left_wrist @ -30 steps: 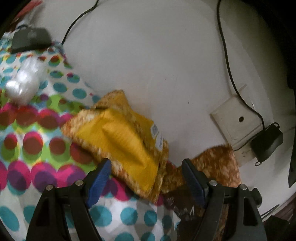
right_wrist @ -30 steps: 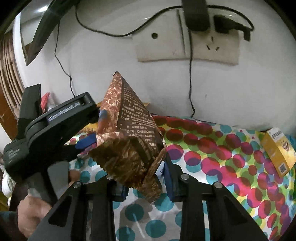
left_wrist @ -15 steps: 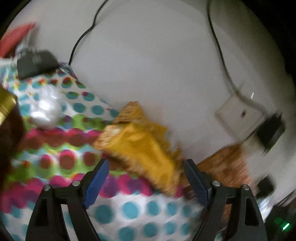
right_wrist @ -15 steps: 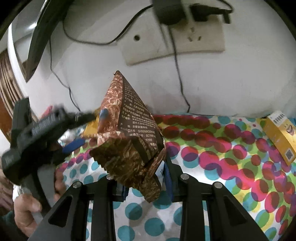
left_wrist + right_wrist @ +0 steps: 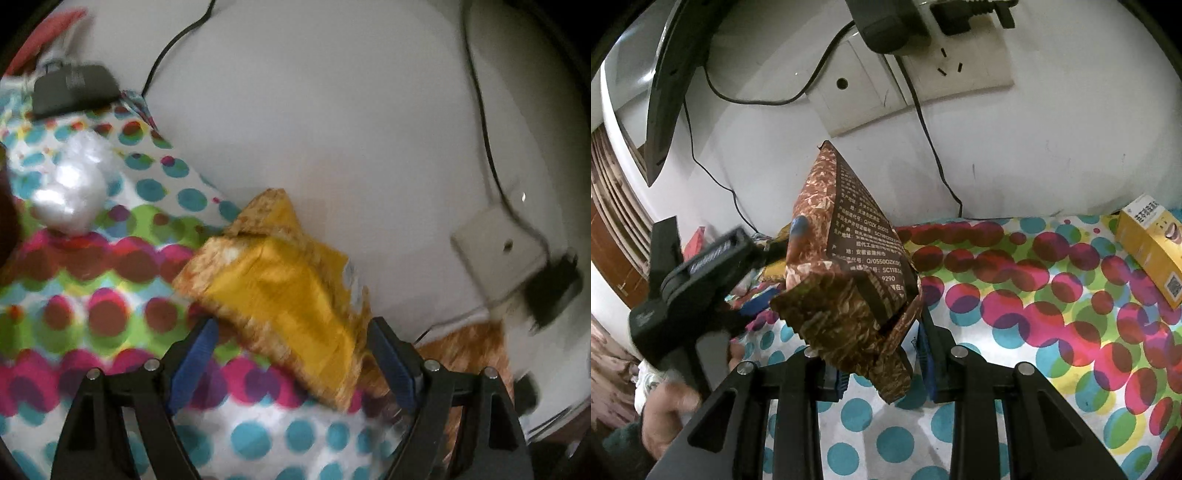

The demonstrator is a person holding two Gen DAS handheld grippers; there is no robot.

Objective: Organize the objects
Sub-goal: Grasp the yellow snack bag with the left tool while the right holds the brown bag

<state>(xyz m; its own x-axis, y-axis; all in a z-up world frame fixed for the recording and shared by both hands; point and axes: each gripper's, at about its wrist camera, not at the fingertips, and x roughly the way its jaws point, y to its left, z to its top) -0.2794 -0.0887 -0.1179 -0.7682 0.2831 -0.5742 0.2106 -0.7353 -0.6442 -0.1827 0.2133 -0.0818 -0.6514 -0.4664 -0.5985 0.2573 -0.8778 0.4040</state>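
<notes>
A yellow snack bag (image 5: 280,295) with a speckled orange edge lies on the dotted cloth against the white wall. My left gripper (image 5: 291,354) is open wide just in front of it, and the bag's near corner reaches between the blue pads (image 5: 195,354) without touching them. My right gripper (image 5: 882,354) is shut on the crimped lower end of a brown printed snack bag (image 5: 857,273). That bag stands up from the jaws with its tip pointing at the wall. A second orange-brown bag (image 5: 472,350) shows behind the left gripper's right finger.
A crumpled white plastic wad (image 5: 70,192) and a black adapter (image 5: 70,92) lie at the far left. A yellow box (image 5: 1148,247) rests at the right on the dotted cloth (image 5: 1034,332). Wall sockets (image 5: 960,62) with plugs and cables hang above. A hand (image 5: 665,406) holds the left tool.
The left gripper has slid along the cloth toward the yellow bag, whose corner now lies between its pads. The right gripper has rolled slightly, still holding the brown bag.
</notes>
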